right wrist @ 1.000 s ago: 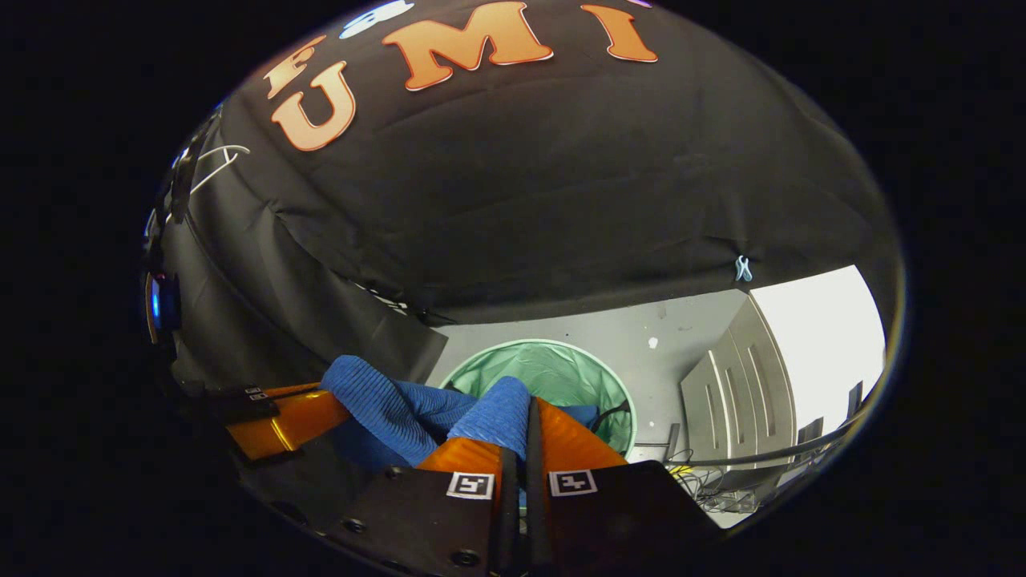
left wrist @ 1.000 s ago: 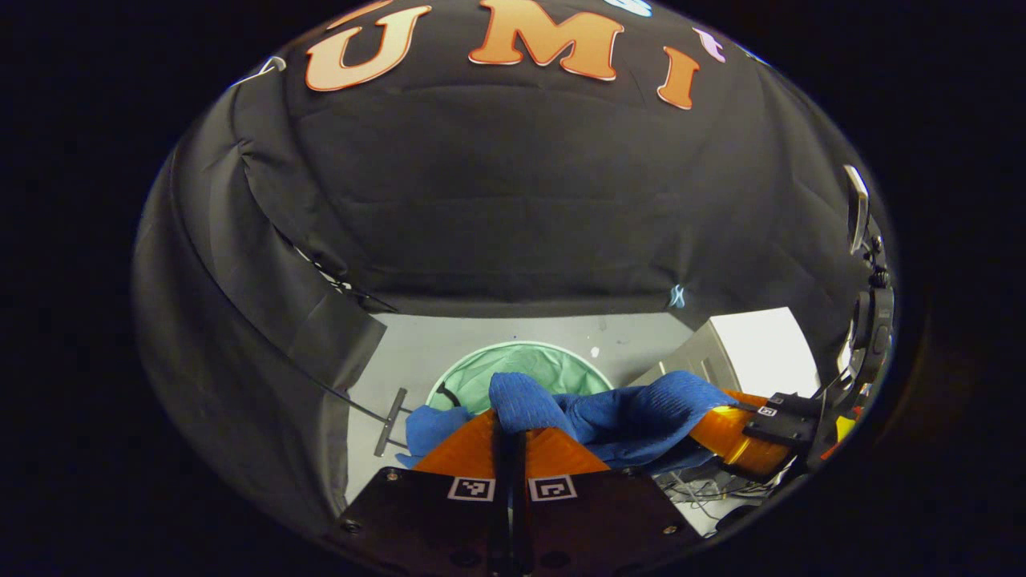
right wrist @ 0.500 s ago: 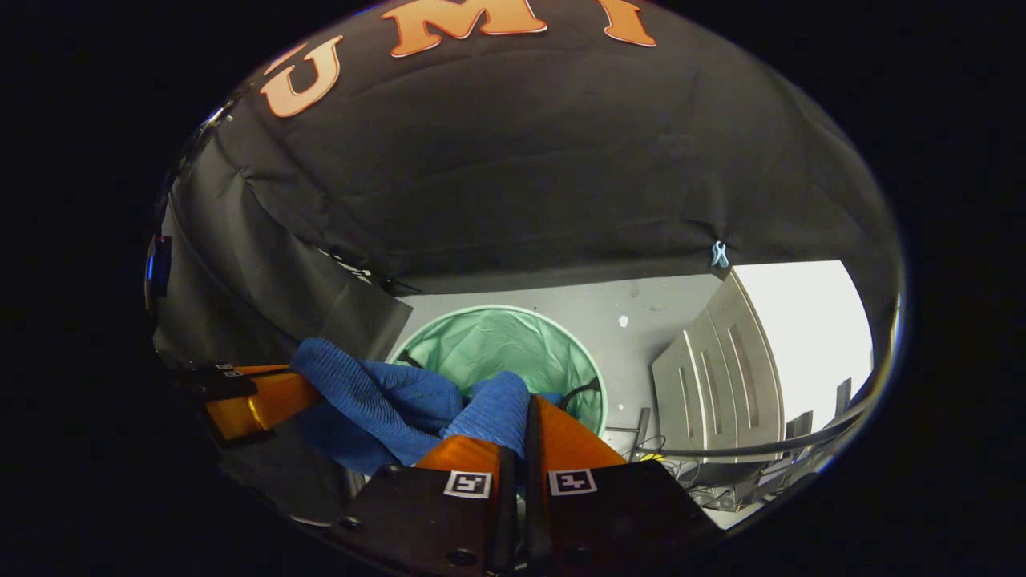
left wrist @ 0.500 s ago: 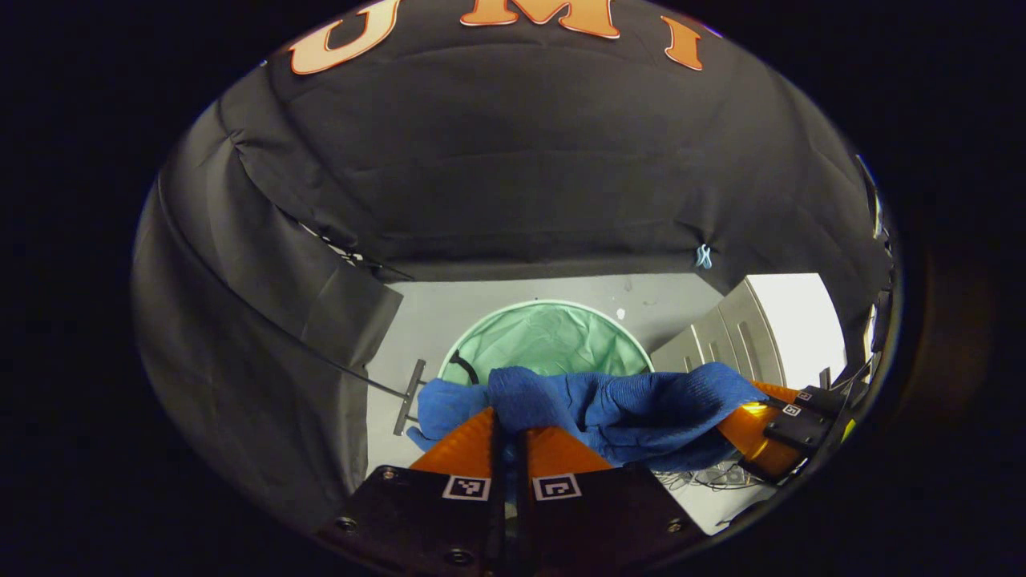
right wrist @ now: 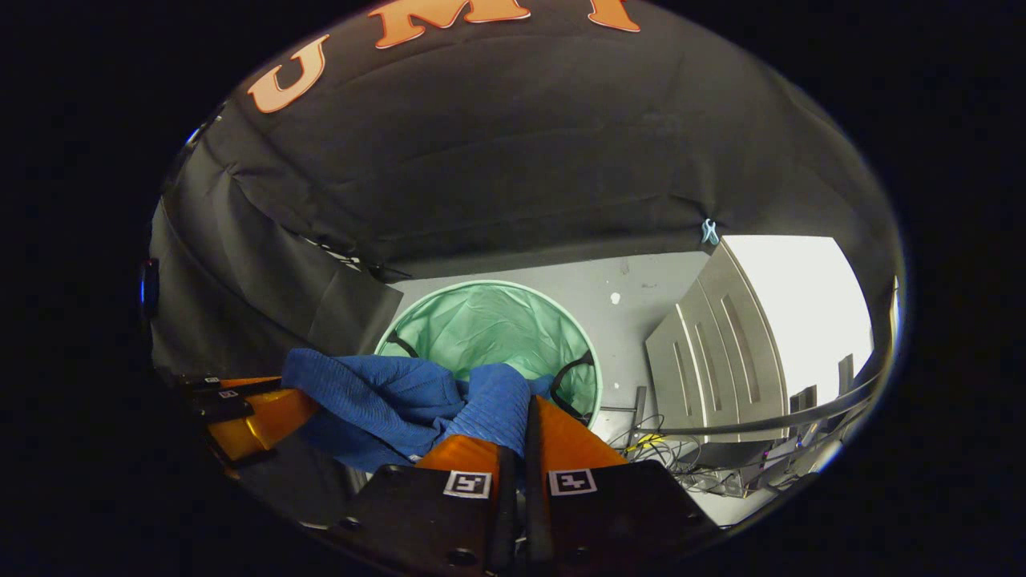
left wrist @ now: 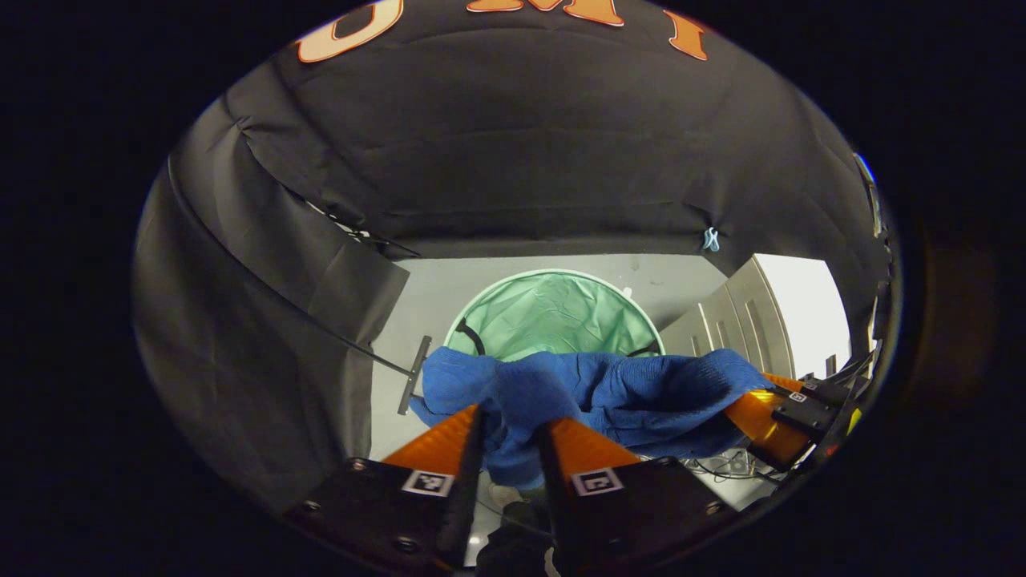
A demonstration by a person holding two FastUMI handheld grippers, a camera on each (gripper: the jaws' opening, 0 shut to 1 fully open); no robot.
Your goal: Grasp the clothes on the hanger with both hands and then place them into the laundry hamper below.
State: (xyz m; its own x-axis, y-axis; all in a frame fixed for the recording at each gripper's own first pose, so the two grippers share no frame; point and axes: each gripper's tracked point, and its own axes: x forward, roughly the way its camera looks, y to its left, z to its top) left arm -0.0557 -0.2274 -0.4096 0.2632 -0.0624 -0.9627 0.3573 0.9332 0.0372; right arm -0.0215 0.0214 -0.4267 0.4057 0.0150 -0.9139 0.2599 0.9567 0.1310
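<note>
A blue knitted garment (left wrist: 609, 393) hangs stretched between both grippers, above the round green laundry hamper (left wrist: 561, 312) on the floor. In the left gripper view, my left gripper (left wrist: 513, 417) has its orange fingers parted, and a fold of the garment sags loosely through the gap. My right gripper (left wrist: 761, 413) holds the garment's other end at the right. In the right gripper view, my right gripper (right wrist: 525, 401) is shut on the garment (right wrist: 377, 401), with the hamper (right wrist: 489, 328) just beyond. The left gripper (right wrist: 248, 413) sits at the left, under the cloth.
A grey cabinet (right wrist: 713, 361) stands right of the hamper, with loose cables (right wrist: 641, 441) on the floor at its foot. A metal bar (left wrist: 414, 385) lies on the grey floor left of the hamper. Black cloth walls close in the back and left.
My left gripper's fingers have come apart, and the cloth now sags between them. Both grippers have tipped downward toward the hamper, which appears larger and higher in both views.
</note>
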